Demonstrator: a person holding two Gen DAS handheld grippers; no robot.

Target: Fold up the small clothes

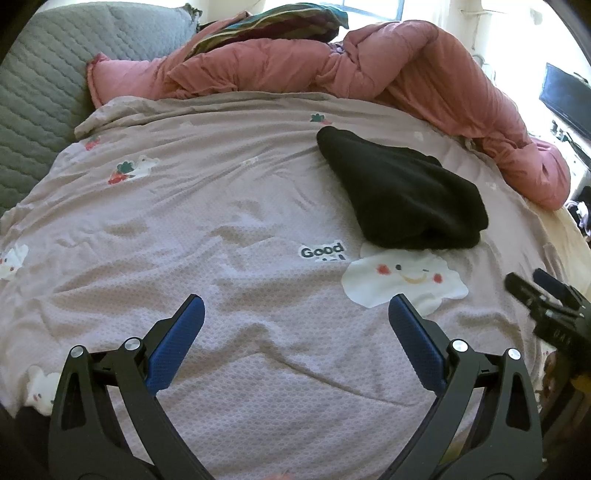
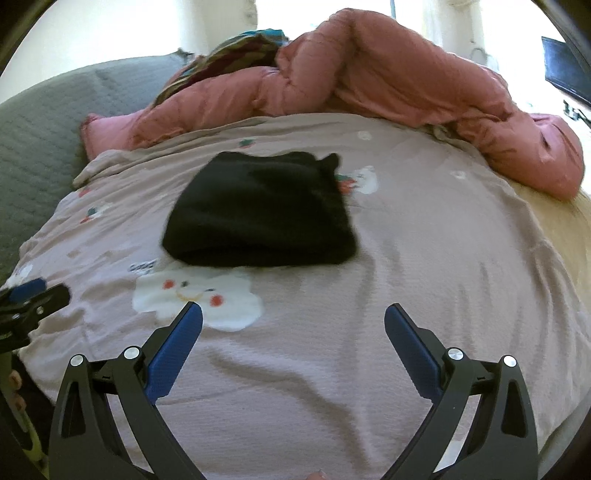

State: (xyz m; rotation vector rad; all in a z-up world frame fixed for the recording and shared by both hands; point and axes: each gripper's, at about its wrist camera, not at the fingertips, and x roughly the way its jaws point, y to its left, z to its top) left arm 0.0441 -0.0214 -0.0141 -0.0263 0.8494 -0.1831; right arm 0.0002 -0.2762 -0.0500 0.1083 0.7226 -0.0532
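A small black garment (image 1: 402,192) lies folded in a compact bundle on the pale lilac bedsheet (image 1: 221,240), just beyond a white smiling-cloud print. In the right wrist view the same garment (image 2: 262,214) sits ahead and left of centre. My left gripper (image 1: 295,314) hovers open over bare sheet, nearer than the garment and to its left. My right gripper (image 2: 293,321) is open too, nothing between its blue pads, short of the garment. Each view catches the other gripper at its edge: the right one (image 1: 546,299) and the left one (image 2: 33,295).
A rumpled pink duvet (image 1: 369,66) runs along the far side of the bed, with striped cloth (image 1: 273,26) on top. A grey quilted headboard or cushion (image 1: 40,81) stands at the left. A dark screen (image 1: 565,96) is at the far right.
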